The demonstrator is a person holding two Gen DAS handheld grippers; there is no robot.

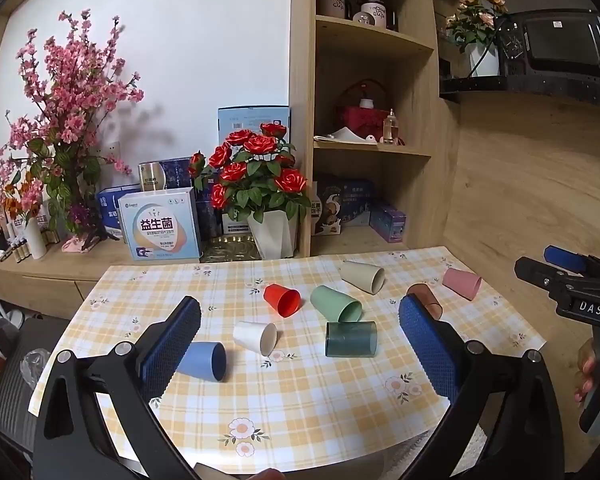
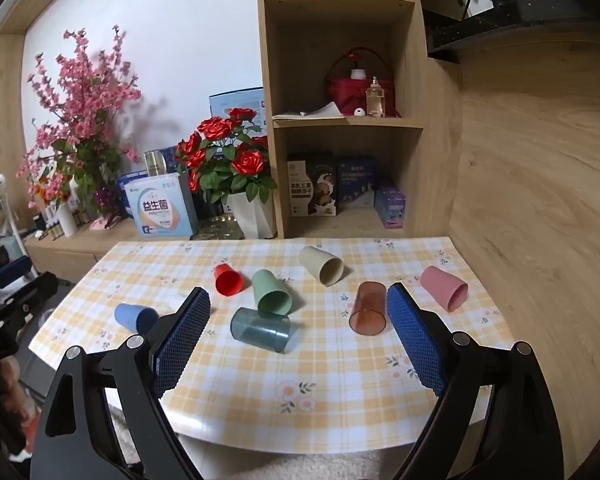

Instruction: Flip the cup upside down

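Several cups lie on their sides on the yellow checked tablecloth [image 1: 300, 400]: blue [image 1: 204, 360], white [image 1: 256, 337], red [image 1: 282, 299], green [image 1: 336, 303], clear teal [image 1: 351, 339], beige [image 1: 362, 276], clear brown [image 1: 424, 298] and pink [image 1: 462, 283]. My left gripper [image 1: 300, 312] is open and empty above the table's near side. My right gripper [image 2: 298, 300] is open and empty, with the teal cup [image 2: 260, 328] and brown cup [image 2: 367, 309] between its fingers' lines of sight. The white cup is hidden in the right wrist view.
A pot of red roses [image 1: 260, 184], boxes [image 1: 162, 224] and pink blossoms [image 1: 68, 120] stand on the counter behind the table. A wooden shelf unit [image 1: 372, 120] stands at the back right. The right gripper shows at the left wrist view's right edge [image 1: 580, 292].
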